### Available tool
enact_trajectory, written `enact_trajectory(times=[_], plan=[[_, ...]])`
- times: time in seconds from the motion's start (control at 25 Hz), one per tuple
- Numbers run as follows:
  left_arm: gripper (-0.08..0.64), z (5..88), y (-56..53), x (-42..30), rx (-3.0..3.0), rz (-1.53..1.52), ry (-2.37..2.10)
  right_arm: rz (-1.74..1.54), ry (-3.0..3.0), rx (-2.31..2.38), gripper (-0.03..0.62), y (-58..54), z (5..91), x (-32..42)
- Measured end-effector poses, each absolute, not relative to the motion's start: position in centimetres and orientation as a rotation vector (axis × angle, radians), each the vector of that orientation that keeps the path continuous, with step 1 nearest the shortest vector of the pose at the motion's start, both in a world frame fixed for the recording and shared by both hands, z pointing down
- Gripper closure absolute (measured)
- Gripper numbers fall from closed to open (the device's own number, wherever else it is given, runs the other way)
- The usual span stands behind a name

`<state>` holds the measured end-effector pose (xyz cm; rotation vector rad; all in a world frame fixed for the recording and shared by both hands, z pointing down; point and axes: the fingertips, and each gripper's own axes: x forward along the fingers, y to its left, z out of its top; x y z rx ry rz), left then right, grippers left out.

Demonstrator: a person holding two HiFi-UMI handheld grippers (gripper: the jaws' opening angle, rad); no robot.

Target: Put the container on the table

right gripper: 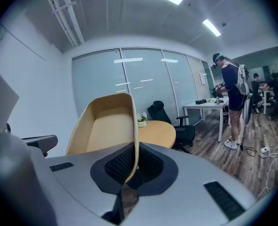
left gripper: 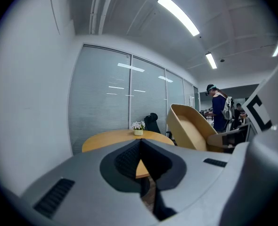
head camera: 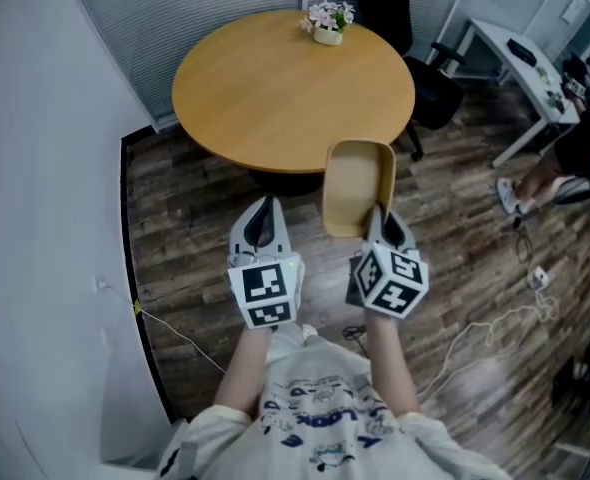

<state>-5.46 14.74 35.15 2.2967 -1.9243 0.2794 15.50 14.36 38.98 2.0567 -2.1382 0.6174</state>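
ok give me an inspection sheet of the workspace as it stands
surface: round wooden table, mostly bare
job's things: tan container held in the air at the table's near edge, not set down
clutter: small flower pot at the table's far side
grippers: right gripper shut on the container's rim; left gripper shut, empty
cables: white cable loose on the floor at right; thin wire by the left wall
surroundings: black chair, white desk, standing person

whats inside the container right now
Nothing visible: the container shows only its bare tan bottom and walls in the head view and the right gripper view. The right hand-held gripper clamps its near wall and covers a small part of the inside there.
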Motion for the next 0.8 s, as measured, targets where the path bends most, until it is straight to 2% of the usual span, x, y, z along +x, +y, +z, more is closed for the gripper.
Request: enact_trajectory(times=[0.8], plan=[[0.557,35.9,-6.2,-6.4,2.341,0.273,-1.838,0.643,-2.095,2.1,0.583,-5.6,39.4,14.1]])
